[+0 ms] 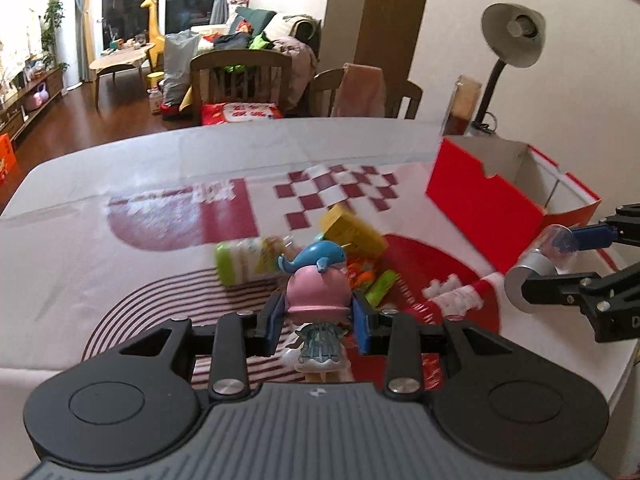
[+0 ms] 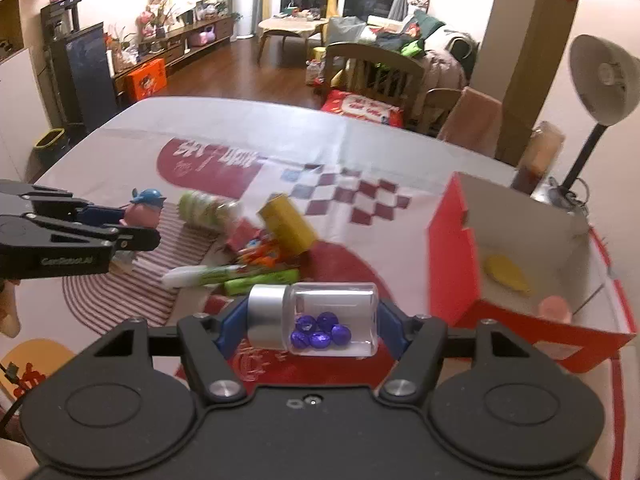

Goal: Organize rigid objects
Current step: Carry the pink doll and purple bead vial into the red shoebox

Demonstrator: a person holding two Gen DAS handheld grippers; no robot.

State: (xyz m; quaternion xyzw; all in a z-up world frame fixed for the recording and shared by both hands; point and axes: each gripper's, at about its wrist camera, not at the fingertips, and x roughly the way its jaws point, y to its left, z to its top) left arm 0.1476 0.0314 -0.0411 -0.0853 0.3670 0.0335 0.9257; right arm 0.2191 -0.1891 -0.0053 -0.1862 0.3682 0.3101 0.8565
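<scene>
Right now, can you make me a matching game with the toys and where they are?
Things:
1. figurine
2. jar
3. yellow thing
4. yellow box

Places:
A. inside the red box
B. lying on the table
C. in the left gripper
D. in the right gripper

Pairs: 1-C, 2-D, 3-A, 4-B

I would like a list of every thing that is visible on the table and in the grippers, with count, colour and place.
figurine: 1, pink with blue whale on top, in left gripper
jar: 1, clear with silver cap, purple beads inside, in right gripper
box: 1, red outside, white inside, open, table right
yellow object: 1, inside box
yellow carton: 1, in the pile at table centre
green-capped bottle: 1, lying beside pile
desk lamp: 1, grey, behind box
left gripper: 1, black, blue pads
right gripper: 1, black, blue pads
</scene>
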